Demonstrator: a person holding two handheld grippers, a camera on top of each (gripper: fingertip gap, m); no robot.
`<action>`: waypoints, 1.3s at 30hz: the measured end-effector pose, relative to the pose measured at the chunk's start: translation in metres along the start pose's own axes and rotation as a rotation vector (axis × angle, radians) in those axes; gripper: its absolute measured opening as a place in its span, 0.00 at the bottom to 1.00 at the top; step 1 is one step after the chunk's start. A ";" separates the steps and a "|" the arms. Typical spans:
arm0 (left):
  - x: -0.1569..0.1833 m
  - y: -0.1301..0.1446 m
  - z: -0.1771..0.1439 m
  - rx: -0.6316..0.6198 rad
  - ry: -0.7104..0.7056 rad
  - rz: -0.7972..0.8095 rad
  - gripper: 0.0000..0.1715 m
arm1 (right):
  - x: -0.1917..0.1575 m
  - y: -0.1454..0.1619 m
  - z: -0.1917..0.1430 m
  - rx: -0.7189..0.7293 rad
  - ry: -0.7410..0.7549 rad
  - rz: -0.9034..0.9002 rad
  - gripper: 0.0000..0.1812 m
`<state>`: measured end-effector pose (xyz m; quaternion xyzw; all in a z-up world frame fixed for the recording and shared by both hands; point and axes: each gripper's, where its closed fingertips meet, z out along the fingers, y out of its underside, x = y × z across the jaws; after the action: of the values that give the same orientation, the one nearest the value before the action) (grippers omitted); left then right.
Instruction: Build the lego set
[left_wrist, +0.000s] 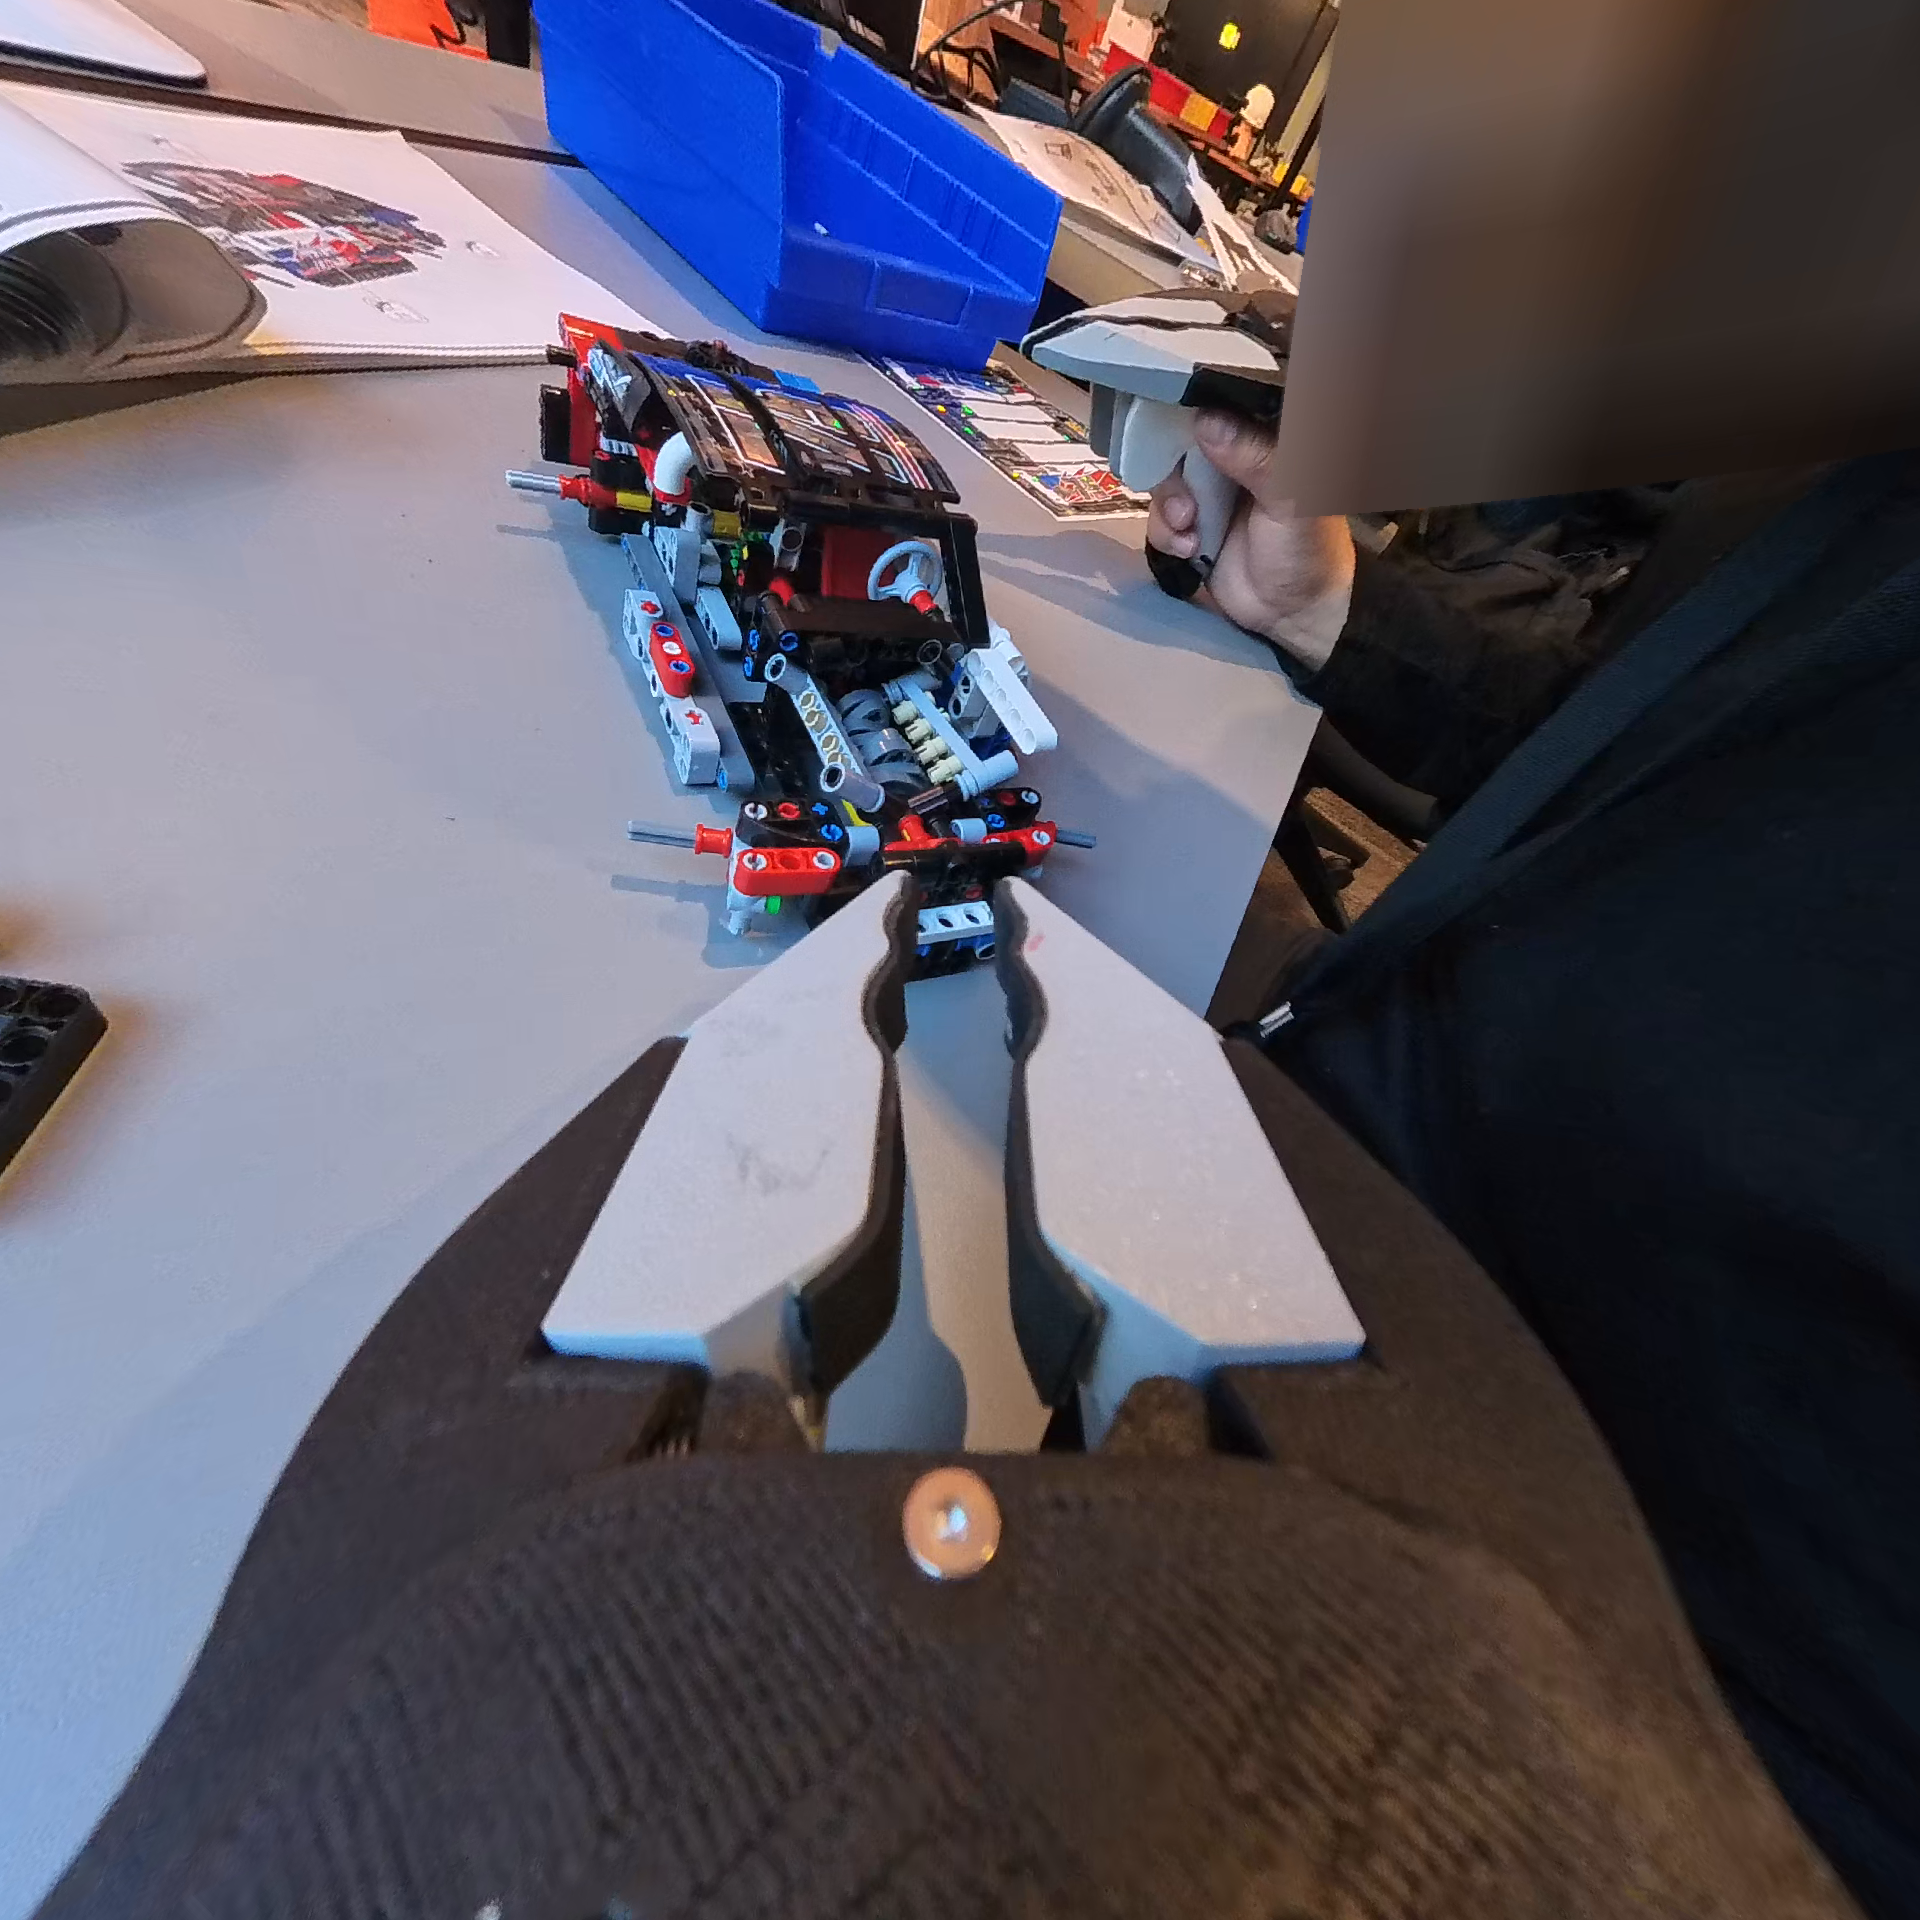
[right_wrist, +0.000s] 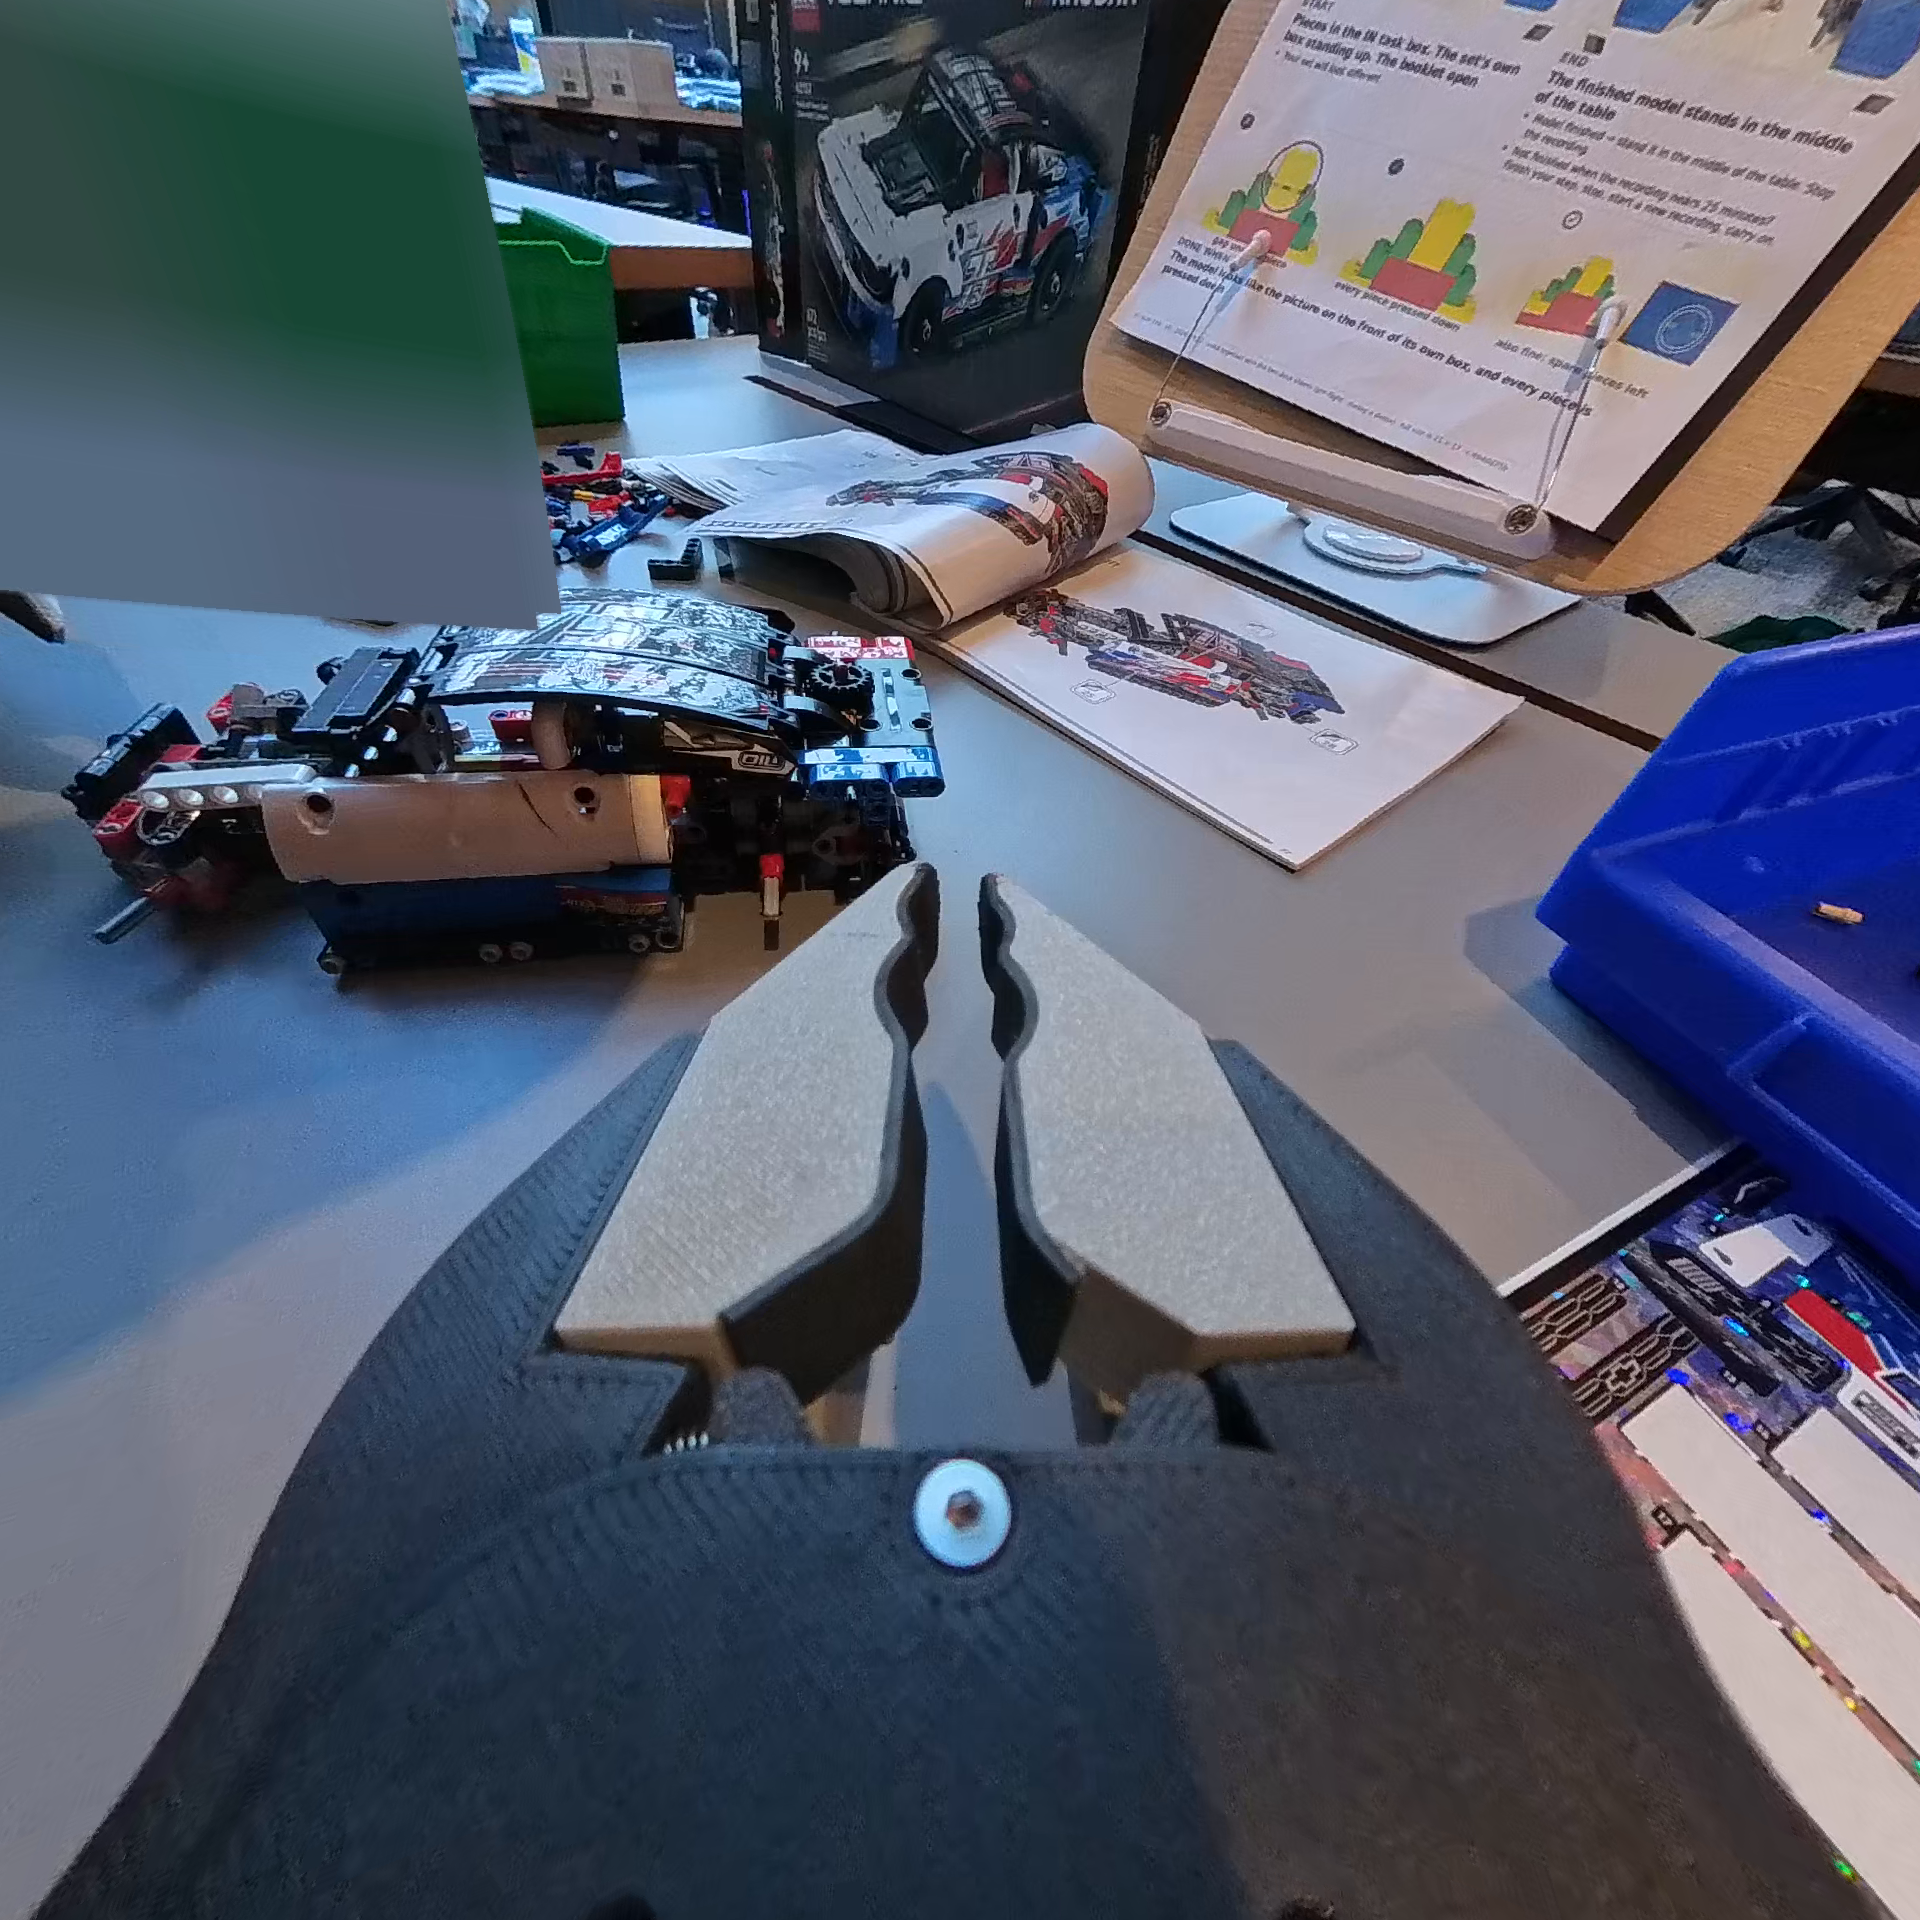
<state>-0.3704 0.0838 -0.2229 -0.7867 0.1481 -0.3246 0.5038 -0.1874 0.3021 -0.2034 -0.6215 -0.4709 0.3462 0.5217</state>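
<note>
The half-built car (left_wrist: 790, 644) lies lengthwise ahead of my left gripper (left_wrist: 951, 894), jaws slightly spread around its near end; my right gripper (right_wrist: 958, 894), narrowly parted, hangs off its side.

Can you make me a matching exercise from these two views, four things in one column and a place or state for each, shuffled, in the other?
Column one:
1. lego car
2. blue bin
3. set box
4. right gripper

Column two:
A. standing upright at the back of the table
B. held above the table, jaws nearly shut on nothing
C. lying on the grey table, wheels not yet on
D. beside the sticker sheet, a small tan piece inside

Pairs: 1-C, 2-D, 3-A, 4-B
</note>
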 end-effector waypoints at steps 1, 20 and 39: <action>0.000 0.000 0.000 0.000 0.000 -0.002 0.06 | 0.000 0.000 0.000 -0.001 0.000 0.000 0.03; 0.001 0.000 0.000 0.005 0.006 0.006 0.07 | -0.002 0.002 0.000 -0.016 -0.005 -0.020 0.03; -0.023 0.009 0.014 -0.080 -0.207 -0.054 0.66 | 0.007 0.003 -0.001 -0.017 0.041 -0.001 0.05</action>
<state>-0.3779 0.1024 -0.2430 -0.8391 0.0870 -0.2488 0.4758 -0.1835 0.3088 -0.2060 -0.6326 -0.4632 0.3293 0.5261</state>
